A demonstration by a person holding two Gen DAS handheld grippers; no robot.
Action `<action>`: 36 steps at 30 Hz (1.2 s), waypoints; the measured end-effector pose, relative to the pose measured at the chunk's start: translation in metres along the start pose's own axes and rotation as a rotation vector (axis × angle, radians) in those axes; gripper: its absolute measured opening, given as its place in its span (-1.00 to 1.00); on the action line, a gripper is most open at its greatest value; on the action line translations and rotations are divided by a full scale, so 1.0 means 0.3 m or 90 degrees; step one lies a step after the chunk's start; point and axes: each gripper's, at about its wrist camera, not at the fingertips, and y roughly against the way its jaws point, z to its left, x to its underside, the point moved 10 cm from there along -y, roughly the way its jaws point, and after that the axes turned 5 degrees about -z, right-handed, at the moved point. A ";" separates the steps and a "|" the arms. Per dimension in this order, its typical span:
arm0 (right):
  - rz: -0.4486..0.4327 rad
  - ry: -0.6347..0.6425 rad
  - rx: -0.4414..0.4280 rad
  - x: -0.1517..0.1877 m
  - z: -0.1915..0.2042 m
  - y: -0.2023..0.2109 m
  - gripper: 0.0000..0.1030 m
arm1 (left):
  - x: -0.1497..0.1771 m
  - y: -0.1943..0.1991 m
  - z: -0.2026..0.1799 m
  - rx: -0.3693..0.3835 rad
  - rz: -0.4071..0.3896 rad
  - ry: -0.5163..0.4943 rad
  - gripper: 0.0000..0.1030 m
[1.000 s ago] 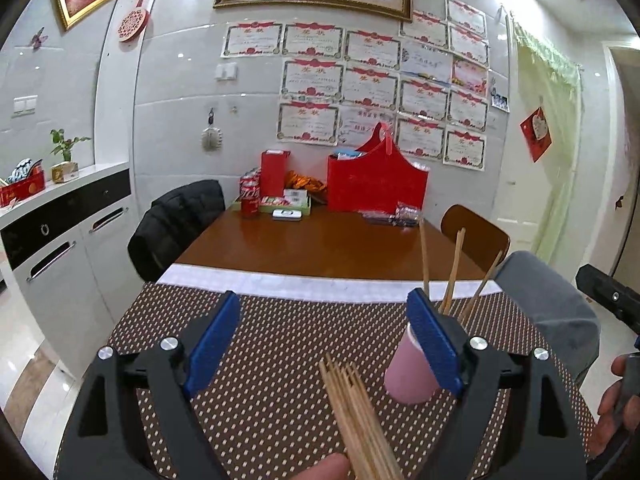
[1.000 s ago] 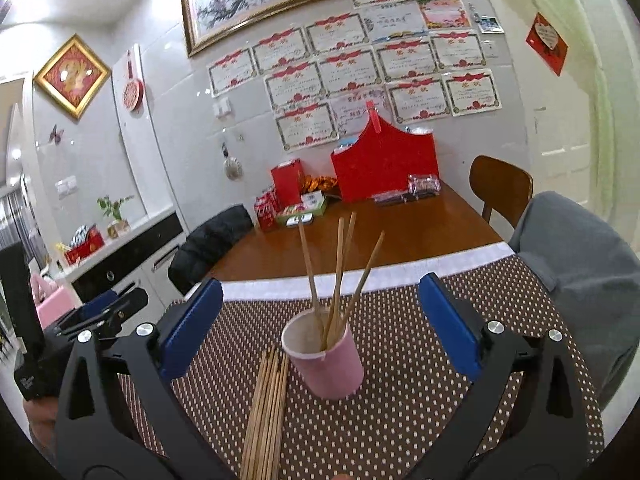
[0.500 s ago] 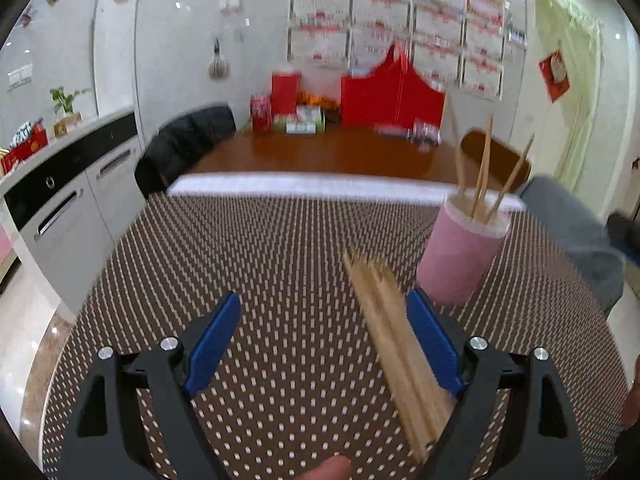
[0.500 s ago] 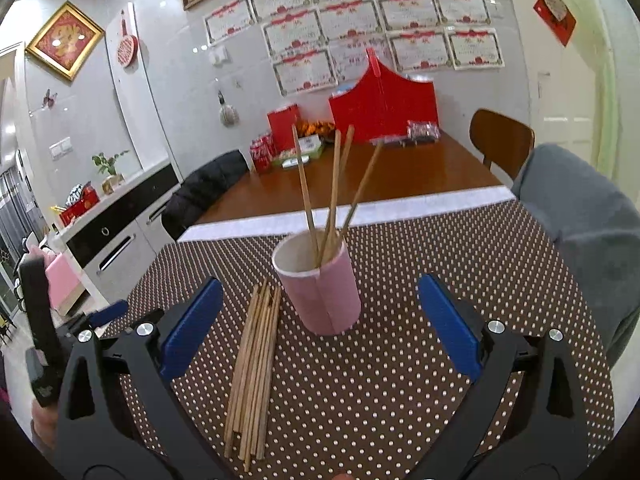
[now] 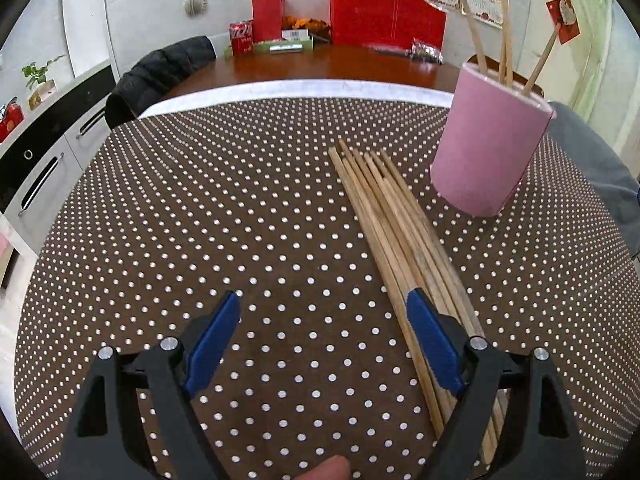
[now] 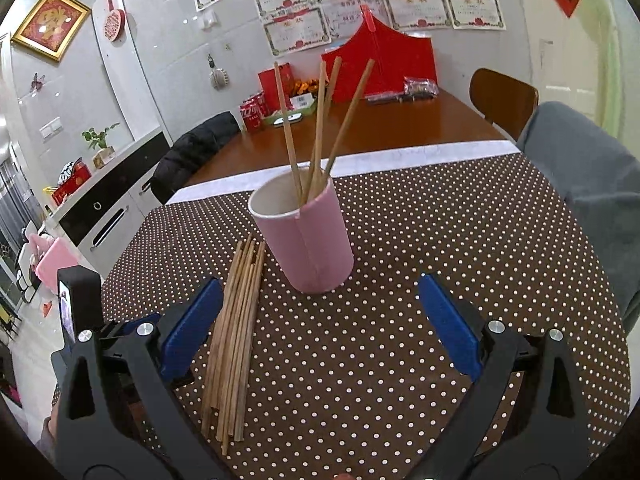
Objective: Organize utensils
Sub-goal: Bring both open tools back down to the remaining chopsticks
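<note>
A brown white-dotted cloth (image 5: 240, 208) covers the near surface; beyond it lies bare wood, with a red box (image 6: 384, 68) against the tiled wall hung with framed certificates. The pink cup (image 6: 312, 240) stands on the cloth holding four chopsticks. Just left of the cup lies a bundle of chopsticks (image 5: 396, 232). The left gripper (image 5: 324, 320) and right gripper (image 6: 320, 312) both have fingers spread, holding nothing.

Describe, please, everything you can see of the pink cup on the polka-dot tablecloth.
The pink cup is a smooth, slightly tapered cylinder with a pale inside and a vertical seam. It stands upright on the brown dotted tablecloth, holding several wooden chopsticks that lean apart. A bundle of loose chopsticks lies just beside it. Neither claw touches it.
</note>
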 end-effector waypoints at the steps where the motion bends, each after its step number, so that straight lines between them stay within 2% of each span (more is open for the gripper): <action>1: 0.002 -0.001 0.000 0.004 -0.003 -0.004 0.88 | 0.007 -0.012 -0.001 -0.003 0.006 -0.002 0.63; 10: 0.044 0.010 -0.004 0.056 -0.005 -0.069 0.88 | -0.022 -0.051 0.004 -0.018 -0.004 -0.002 0.71; 15: 0.100 0.048 -0.010 0.126 0.037 -0.146 0.88 | -0.030 -0.056 0.003 -0.013 -0.003 -0.010 0.71; 19: 0.137 0.062 -0.005 0.186 0.055 -0.201 0.88 | -0.050 -0.072 -0.002 -0.027 -0.003 -0.010 0.72; 22: 0.147 0.070 -0.002 0.206 0.060 -0.218 0.88 | -0.034 -0.097 -0.004 -0.042 0.024 -0.008 0.75; 23: 0.150 0.075 -0.001 0.213 0.060 -0.221 0.88 | -0.035 -0.100 0.007 -0.038 0.024 0.008 0.76; 36: 0.196 0.148 0.009 0.270 0.121 -0.348 0.87 | -0.004 -0.091 0.062 -0.026 0.023 0.003 0.76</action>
